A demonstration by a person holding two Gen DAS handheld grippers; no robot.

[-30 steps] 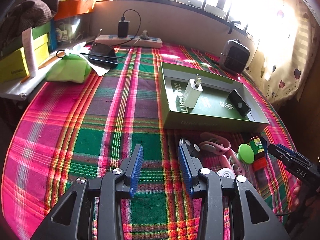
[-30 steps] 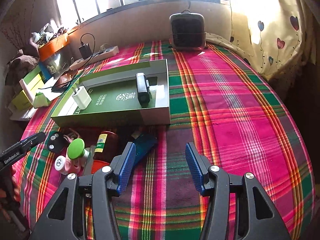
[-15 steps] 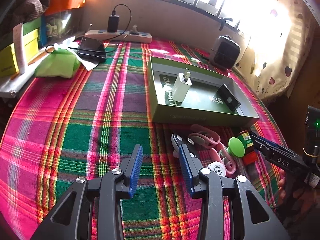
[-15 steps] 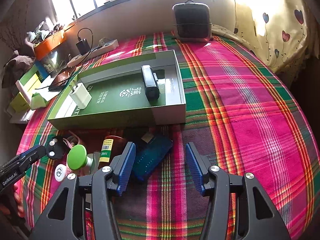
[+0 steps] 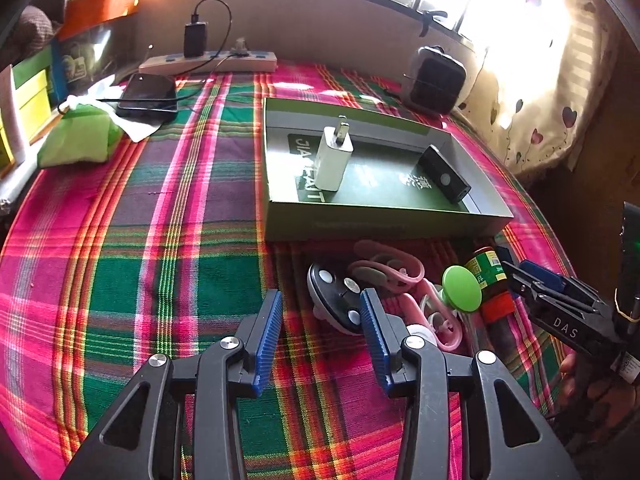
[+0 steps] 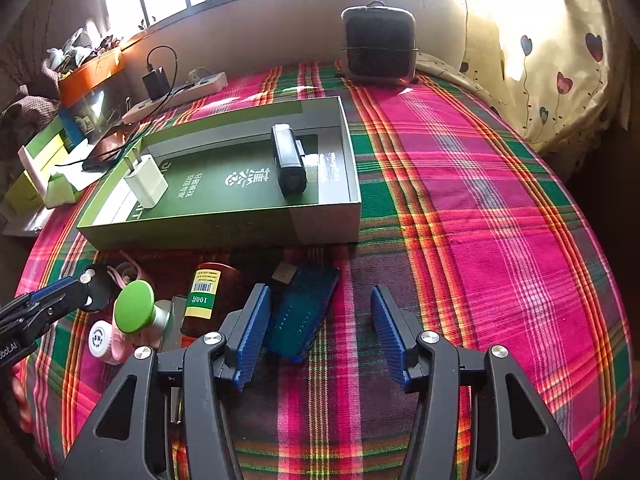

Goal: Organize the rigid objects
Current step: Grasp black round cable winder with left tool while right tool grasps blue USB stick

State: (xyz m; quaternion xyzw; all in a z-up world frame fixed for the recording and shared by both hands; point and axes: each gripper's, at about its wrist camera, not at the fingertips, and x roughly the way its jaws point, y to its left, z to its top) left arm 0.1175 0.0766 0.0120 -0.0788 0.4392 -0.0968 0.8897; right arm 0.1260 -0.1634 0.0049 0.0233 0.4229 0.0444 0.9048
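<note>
While the flat dark-blue ribbed plastic case (image 6: 306, 314) lies on the cloth just in front of the shallow green cardboard box tray (image 6: 224, 230), we hold our right gripper (image 6: 318, 334) spread wide and empty, its left finger beside the case's near edge and its right finger over bare cloth. If we close from here, we judge the pads catch only a corner, and the case may pivot or skid into the brown glass bottle with the yellow label (image 6: 206, 300) beside it.

Our left gripper (image 5: 320, 332) is likewise released and grasps nothing, and hovers over the round black-and-white button disc (image 5: 334, 296), also in front of the tray. That disc touches the tangle of pink plastic ear-hook loops (image 5: 394, 276); lifting it could drag a loop along. The green round-capped knob (image 5: 460, 288) and a small white round tin (image 6: 98, 336) crowd the same heap, so either claw may knock a neighbour.

Inside the tray, the white square plug charger (image 5: 332, 160) and the black oblong gadget (image 5: 444, 178) already sit well apart. A careless drop there could land on them or clip the tray's front wall.
</note>
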